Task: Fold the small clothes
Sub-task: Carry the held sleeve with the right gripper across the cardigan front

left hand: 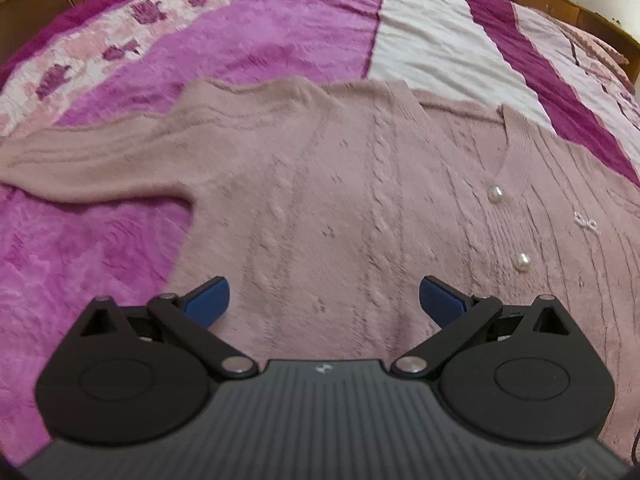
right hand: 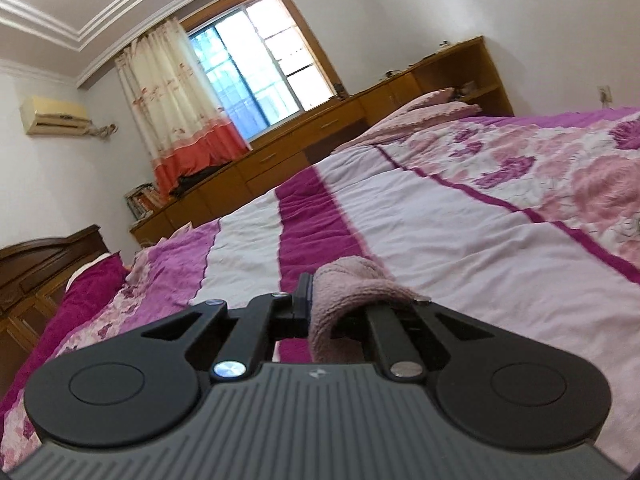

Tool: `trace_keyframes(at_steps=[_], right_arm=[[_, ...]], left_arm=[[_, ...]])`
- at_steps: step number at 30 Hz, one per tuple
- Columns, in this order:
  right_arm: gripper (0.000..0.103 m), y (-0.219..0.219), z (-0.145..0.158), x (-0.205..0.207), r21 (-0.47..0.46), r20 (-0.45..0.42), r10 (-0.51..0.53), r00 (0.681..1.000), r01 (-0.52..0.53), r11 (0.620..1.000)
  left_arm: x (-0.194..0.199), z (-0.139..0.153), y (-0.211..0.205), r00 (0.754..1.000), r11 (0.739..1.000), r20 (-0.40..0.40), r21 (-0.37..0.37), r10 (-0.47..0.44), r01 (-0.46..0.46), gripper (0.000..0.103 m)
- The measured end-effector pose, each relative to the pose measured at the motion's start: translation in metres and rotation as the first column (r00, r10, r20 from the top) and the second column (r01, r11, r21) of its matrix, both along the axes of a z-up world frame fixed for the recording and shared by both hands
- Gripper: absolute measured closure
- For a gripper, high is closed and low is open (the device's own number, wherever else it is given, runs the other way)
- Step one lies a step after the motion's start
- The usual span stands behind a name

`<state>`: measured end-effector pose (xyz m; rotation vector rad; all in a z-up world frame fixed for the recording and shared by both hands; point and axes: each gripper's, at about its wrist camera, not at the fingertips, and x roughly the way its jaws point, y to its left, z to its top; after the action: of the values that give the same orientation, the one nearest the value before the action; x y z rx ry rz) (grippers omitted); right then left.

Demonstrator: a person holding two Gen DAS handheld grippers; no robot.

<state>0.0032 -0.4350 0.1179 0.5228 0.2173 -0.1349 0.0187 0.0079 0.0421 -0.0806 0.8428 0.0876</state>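
Note:
A dusty-pink cable-knit cardigan (left hand: 340, 184) with pearl buttons (left hand: 496, 194) lies spread flat on the bed, one sleeve (left hand: 92, 156) stretched out to the left. My left gripper (left hand: 324, 300) is open and empty, hovering just above the cardigan's lower body, blue pads (left hand: 210, 300) wide apart. My right gripper (right hand: 320, 292) is shut on a fold of the pink cardigan fabric (right hand: 348, 292), which drapes over its right finger and hides that fingertip. The right wrist view tilts up across the bed.
The bed is covered by a purple, white and pink floral quilt (left hand: 256, 36) (right hand: 460, 216). Pink pillows (right hand: 432, 108) lie at its far end. A wooden cabinet run (right hand: 320, 132) stands under the window, and a dark headboard (right hand: 44, 256) is at the left.

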Motion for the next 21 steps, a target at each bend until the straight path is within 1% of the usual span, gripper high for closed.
trace_keyframes(at_steps=[6,12,15,18,21], right_arm=[[0.097,0.054,0.012,0.014,-0.047,-0.006,0.066,0.998,-0.066,0.997],[0.097,0.117,0.015,0.030,-0.091,-0.024,0.132,0.991,-0.134,0.987],[0.097,0.145,0.009,0.040,-0.066,-0.046,0.183,0.982,-0.186,0.980],[0.097,0.180,0.002,0.046,-0.097,-0.073,0.222,0.972,-0.228,0.969],[0.097,0.210,-0.012,0.052,-0.115,-0.115,0.267,0.957,-0.280,0.953]], left_arm=[[-0.007,0.017,0.016,0.998,0.999,0.055,-0.022,0.025,-0.023,0.000],[-0.012,0.023,0.031,0.996,0.998,0.074,-0.042,0.044,-0.041,0.000],[-0.016,0.021,0.037,0.996,0.998,0.071,-0.039,0.047,-0.044,0.000],[-0.016,0.019,0.040,0.998,0.999,0.054,-0.019,0.041,-0.040,0.000],[-0.018,0.019,0.045,0.997,0.999,0.064,-0.007,0.042,-0.041,0.000]])
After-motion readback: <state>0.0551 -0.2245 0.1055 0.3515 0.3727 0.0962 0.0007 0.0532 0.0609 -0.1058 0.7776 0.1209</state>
